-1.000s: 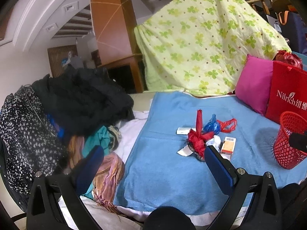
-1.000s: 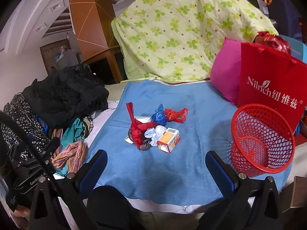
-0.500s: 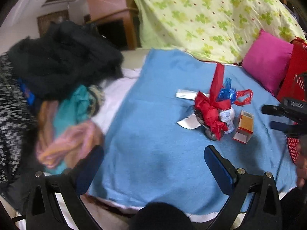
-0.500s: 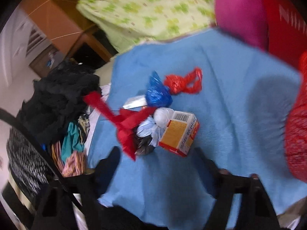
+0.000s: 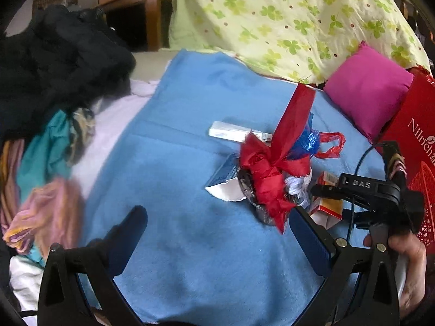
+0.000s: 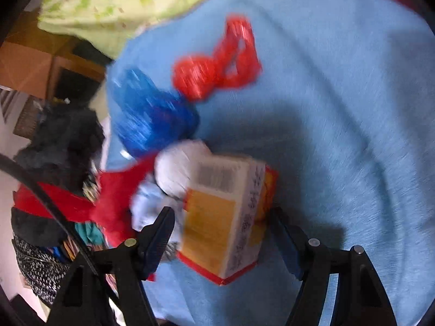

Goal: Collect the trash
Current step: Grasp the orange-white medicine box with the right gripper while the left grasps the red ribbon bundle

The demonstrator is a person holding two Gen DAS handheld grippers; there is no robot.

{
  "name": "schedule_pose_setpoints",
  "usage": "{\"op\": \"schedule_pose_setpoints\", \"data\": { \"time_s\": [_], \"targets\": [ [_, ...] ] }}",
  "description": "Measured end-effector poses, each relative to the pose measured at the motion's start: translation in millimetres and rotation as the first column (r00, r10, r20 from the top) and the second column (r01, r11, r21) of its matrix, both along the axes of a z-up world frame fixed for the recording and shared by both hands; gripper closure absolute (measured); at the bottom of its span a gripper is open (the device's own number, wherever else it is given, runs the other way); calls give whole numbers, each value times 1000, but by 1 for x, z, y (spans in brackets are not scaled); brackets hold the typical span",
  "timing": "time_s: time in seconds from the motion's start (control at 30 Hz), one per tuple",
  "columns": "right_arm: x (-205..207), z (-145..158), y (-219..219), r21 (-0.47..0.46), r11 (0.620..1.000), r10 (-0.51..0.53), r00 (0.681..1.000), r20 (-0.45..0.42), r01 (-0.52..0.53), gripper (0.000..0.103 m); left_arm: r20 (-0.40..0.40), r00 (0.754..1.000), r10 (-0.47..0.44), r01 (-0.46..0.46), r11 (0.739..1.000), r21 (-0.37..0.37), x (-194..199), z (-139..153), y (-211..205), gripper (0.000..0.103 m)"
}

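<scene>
A small heap of trash lies on the blue blanket (image 5: pixel 176 163): a red ribbon wrap (image 5: pixel 272 168), a blue bag (image 5: pixel 307 141), a red plastic bag (image 5: pixel 331 146), a long white box (image 5: pixel 233 133), torn white paper (image 5: pixel 225 190) and an orange-and-white carton (image 5: pixel 329 206). My right gripper (image 6: pixel 220 213) straddles the carton (image 6: pixel 214 222), fingers either side, with a gap at the left finger, so it stands open. A white wad (image 6: pixel 176 165), the blue bag (image 6: pixel 152 119) and the red bag (image 6: pixel 217 65) lie beyond. My left gripper (image 5: pixel 216 217) hangs open over bare blanket, left of the heap.
A red mesh basket (image 5: pixel 424 190) and a red shopping bag (image 5: pixel 418 125) stand at the right edge, with a pink pillow (image 5: pixel 367 87) behind. Piled clothes (image 5: pixel 54 68) cover the left side. A green flowered quilt (image 5: pixel 272 13) rises at the back. A hand (image 5: pixel 407 260) holds the right gripper.
Both grippers have come down and closer to the heap. The right one has narrowed its fingers and tipped down over the carton. The left one has swung right and now sees the right gripper.
</scene>
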State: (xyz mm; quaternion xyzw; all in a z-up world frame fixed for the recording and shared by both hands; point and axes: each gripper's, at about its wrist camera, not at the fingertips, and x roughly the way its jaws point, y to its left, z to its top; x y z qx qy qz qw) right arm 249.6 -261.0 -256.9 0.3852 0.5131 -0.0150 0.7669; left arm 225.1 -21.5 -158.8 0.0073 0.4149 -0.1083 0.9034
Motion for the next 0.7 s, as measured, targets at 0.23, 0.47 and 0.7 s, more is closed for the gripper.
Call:
{"op": "schedule_pose_setpoints", "data": {
  "time_s": [0.23, 0.47, 0.7],
  "targets": [
    [-7, 13, -4, -43, 999, -2, 997, 72, 5, 41, -67, 995, -74, 71, 997, -43, 26, -11, -30, 18],
    [-31, 64, -10, -187, 982, 13, 964, 267, 38, 41, -173, 979, -105, 103, 994, -21, 57, -39, -68, 66],
    [-75, 114, -30, -233, 966, 13, 880, 476, 112, 41, -149, 986, -68, 56, 995, -85, 57, -35, -60, 74]
  ]
}}
